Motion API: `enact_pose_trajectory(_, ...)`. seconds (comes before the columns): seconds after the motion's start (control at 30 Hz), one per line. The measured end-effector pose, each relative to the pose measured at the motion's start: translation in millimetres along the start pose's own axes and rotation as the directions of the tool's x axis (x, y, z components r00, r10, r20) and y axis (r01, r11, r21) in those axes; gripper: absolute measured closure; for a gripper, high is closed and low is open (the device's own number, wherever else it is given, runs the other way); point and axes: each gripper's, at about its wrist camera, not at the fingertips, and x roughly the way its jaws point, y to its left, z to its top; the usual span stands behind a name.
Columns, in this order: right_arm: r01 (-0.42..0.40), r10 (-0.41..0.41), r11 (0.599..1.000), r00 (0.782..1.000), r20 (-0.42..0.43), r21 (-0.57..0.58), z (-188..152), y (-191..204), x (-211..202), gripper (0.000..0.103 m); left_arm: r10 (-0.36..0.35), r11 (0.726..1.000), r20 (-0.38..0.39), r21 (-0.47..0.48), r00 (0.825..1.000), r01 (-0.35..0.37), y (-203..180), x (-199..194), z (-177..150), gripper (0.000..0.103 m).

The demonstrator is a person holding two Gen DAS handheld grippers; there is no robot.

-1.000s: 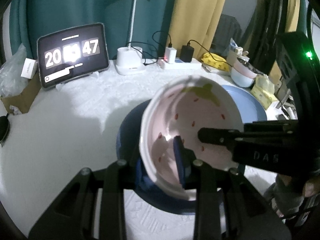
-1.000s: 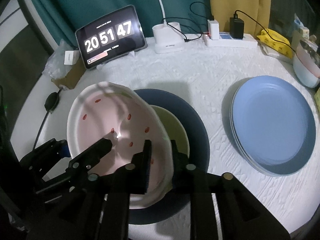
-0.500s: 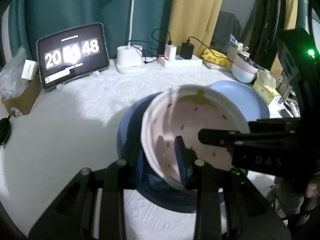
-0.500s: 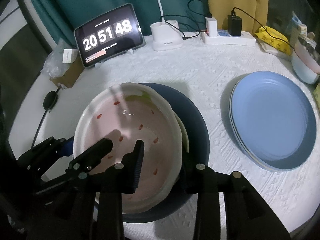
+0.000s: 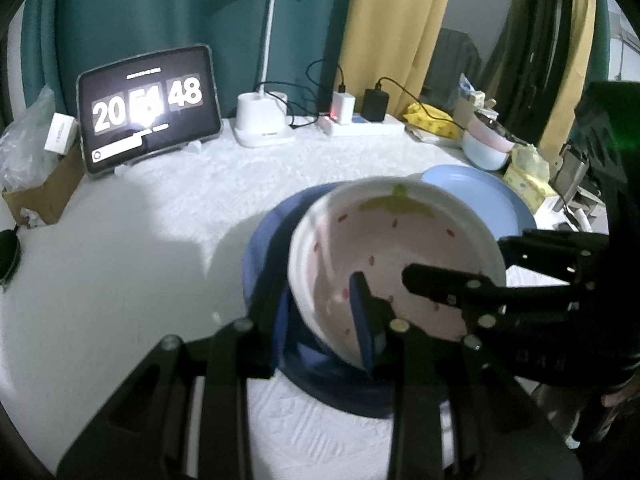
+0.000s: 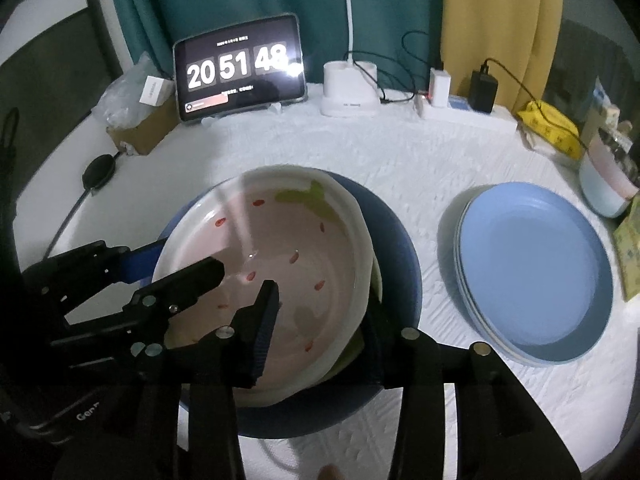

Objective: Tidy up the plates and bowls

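Note:
A white strawberry-pattern bowl with a pink inside sits nearly level over a yellow-green bowl inside a dark blue plate. My left gripper straddles the bowl's near rim, one finger inside and one outside. My right gripper has opened; its fingers stand either side of the bowl's rim with a gap. Each gripper shows in the other's view, left gripper, right gripper. A stack of light blue plates lies to the right.
A tablet clock, a lamp base, a power strip with chargers and a cardboard box line the far edge. Yellow packets and a pink-and-blue bowl sit at the far right.
The strawberry bowl tipped down from a steep tilt to nearly level onto the yellow-green bowl. My right gripper opened its jaws around the rim. Both grippers lowered a little.

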Motion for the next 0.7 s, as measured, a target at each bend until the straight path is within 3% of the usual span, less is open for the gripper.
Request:
enact_pose_trajectory(0.13, -0.014, 0.014, 1.000, 1.000, 0.018, 0.008, 2.3, 0.5, -4.6, 0.049, -0.005, 1.000, 0.004, -0.013, 1.000, 0.005, 4.2, -2.5, 0.2, 0.072)
enact_pose_trajectory(0.23, 0.027, -0.027, 1.000, 0.999, 0.039, 0.000, 4.5, 1.8, -10.2, 0.038, -0.007, 1.000, 0.011, -0.013, 1.000, 0.007, 6.0, -4.6, 0.1, 0.072)
enact_pose_trajectory(0.33, 0.028, -0.028, 1.000, 0.998, 0.051, -0.002, 5.0, 0.0, -14.7, 0.037, -0.008, 1.000, 0.014, -0.012, 1.000, 0.008, 5.9, -5.3, -1.2, 0.072)
enact_pose_trajectory(0.53, 0.123, -0.120, 0.992, 0.991, 0.063, -0.041, -2.0, 0.9, -12.7, 0.037, -0.012, 1.000, 0.042, -0.018, 0.999, 0.013, 6.7, -14.2, -1.4, 0.069)
enact_pose_trajectory(0.7, 0.136, -0.135, 0.991, 0.988, 0.077, -0.003, -5.1, -8.0, -17.5, 0.037, -0.007, 1.000, 0.126, 0.007, 0.992, 0.006, 9.6, -31.5, -3.0, 0.060)
